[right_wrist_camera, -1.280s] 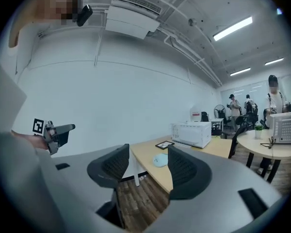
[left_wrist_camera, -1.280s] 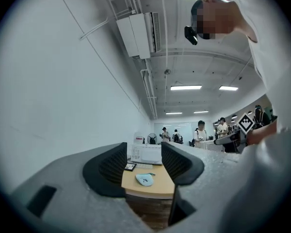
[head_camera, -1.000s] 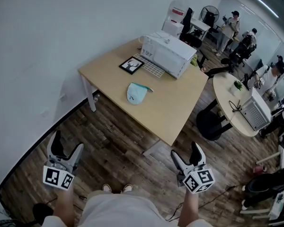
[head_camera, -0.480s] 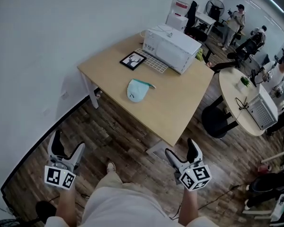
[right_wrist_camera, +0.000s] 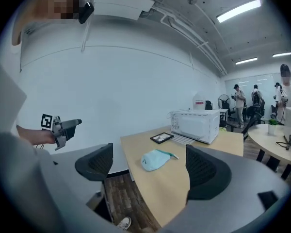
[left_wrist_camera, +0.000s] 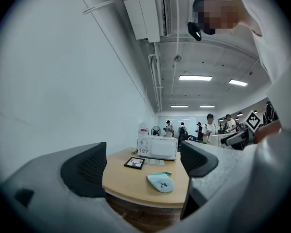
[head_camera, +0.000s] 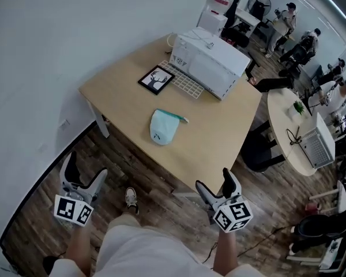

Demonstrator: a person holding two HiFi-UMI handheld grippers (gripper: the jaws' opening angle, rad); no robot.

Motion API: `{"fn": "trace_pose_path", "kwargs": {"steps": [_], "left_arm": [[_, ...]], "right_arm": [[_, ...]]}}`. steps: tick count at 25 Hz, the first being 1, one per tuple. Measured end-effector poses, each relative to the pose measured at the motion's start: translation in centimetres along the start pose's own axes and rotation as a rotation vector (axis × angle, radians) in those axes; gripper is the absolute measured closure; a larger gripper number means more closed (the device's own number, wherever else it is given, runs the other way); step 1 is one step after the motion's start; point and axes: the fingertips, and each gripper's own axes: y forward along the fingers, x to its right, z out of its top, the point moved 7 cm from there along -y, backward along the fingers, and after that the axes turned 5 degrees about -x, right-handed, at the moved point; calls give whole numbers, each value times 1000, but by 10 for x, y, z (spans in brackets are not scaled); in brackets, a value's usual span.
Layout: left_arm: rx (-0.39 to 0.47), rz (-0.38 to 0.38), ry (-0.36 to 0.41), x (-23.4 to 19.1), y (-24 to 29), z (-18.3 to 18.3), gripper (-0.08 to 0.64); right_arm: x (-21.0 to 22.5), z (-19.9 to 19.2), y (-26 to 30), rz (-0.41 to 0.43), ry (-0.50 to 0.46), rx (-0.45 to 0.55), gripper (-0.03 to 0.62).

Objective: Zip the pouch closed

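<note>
Jaws: left gripper (head_camera: 85,169) and right gripper (head_camera: 214,180) wide, just been opening, nothing between | pouch (head_camera: 163,127): pale blue, flat on bench (head_camera: 121,91), well apart | handling: likely soft, light; pin one end, pull teal tab (head_camera: 181,119)

Your left gripper (head_camera: 85,169) and right gripper (head_camera: 214,181) are held low, one at either side of your body, well apart, both pointing forward. Both sets of jaws have just been opening and stand wide, with nothing between them.
</note>
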Motion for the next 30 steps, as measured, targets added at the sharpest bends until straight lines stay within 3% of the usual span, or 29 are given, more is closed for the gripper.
{"fn": "trace_pose_path", "kwargs": {"steps": [5,10,19,23,30], "left_arm": [[5,-67,-18,-52,82,6,91],[-29,-162,-55,-79,151,-1,91],[-97,-327,-68,-44,248,-8,91],[-121,-335,-50,-30,264,-6,91],[-172,-290,-28,-28,278,-9,91]], "right_arm": [[10,48,79,-11,-13,-18,140],[14,64,120,-43,22,-55,140],[56,57,151,-80,83,-117,151],[79,47,172,-66,85,-135,182],[121,13,235,-49,-8,-245,235]]}}
